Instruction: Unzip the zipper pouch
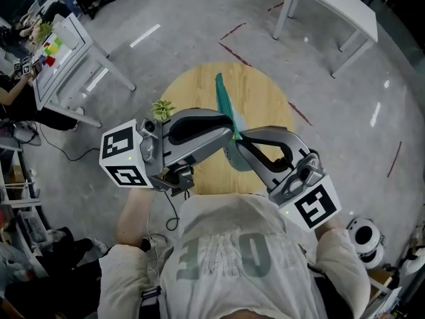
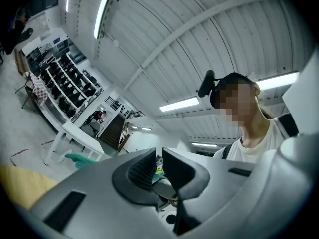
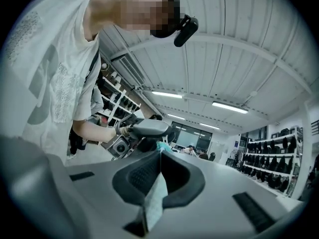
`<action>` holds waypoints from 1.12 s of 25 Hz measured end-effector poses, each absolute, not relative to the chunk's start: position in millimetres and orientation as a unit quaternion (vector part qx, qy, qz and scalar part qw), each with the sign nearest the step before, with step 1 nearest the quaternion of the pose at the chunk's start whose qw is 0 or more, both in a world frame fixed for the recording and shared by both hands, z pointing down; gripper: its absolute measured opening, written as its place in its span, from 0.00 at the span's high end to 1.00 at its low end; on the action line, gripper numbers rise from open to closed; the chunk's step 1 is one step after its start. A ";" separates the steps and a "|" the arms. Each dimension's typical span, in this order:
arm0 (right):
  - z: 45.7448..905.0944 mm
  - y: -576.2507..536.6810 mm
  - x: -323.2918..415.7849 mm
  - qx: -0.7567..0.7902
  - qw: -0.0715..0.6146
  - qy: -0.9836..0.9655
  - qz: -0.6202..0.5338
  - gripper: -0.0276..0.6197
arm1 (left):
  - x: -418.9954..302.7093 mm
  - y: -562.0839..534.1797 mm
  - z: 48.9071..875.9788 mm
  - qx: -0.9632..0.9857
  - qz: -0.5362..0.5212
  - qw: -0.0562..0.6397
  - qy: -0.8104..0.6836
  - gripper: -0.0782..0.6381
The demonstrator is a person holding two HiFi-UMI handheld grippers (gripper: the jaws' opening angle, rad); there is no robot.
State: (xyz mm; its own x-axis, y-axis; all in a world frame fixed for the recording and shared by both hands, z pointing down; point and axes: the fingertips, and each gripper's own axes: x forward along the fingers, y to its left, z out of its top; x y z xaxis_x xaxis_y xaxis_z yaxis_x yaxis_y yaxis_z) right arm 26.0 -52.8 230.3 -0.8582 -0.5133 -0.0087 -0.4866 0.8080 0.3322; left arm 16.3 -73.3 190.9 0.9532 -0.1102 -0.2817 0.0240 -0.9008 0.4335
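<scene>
Well, the zipper pouch (image 1: 223,98) is teal-green and thin. It is held up in the air over the round wooden tabletop (image 1: 192,88), with its far end sticking out away from the person. Its near end is hidden where the two tools meet.

The right gripper (image 1: 239,142) has its fingers (image 3: 175,176) closed tight on an edge of the pouch. A pale teal strip of cloth runs down between them.

The left gripper (image 1: 232,127) comes in from the other side, and its tips touch the same end of the pouch. Its fingers (image 2: 141,169) are almost together, with only a thin slit left. A tiny teal and yellow bit sits low in that slit, and they look to be pinching it.

Each gripper has a white cube with black square markers.

A small green plant (image 1: 163,108) stands at the left edge of the tabletop, just beside the left gripper. A black cable (image 1: 174,211) hangs under that gripper.

On the grey floor stand a white table (image 1: 332,5) far off to the right and a white desk (image 1: 66,58) to the left with small green, yellow and red blocks on it.

The person's pale shirt (image 1: 232,251) has big grey letters. I cannot read them properly.
</scene>
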 end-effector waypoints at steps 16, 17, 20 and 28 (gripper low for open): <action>243.5 -47.0 17.8 0.252 0.039 -0.958 -0.133 0.91 | 7.7 -93.3 214.4 0.957 -0.144 0.232 -0.100 0.85; 246.1 -47.0 17.6 0.253 0.041 -0.958 -0.129 0.91 | 7.2 -93.5 217.9 0.956 -0.143 0.237 -0.100 0.85; 251.0 -44.8 19.1 0.256 0.040 -0.959 -0.118 0.91 | 7.2 -93.4 226.6 0.955 -0.130 0.241 -0.110 0.85; 232.8 -31.9 26.5 0.243 -0.019 -0.967 -0.068 0.91 | -33.7 -142.2 273.7 0.934 -0.105 0.251 -0.231 0.86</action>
State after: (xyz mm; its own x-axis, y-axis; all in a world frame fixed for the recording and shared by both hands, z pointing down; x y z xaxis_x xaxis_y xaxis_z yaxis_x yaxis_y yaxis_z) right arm 26.5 -31.9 232.8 -0.8807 -0.4683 -0.0707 -0.4736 0.8722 0.1222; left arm -33.7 -142.2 273.7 0.8713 -0.4841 -0.0812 -0.3784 -0.7678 0.5170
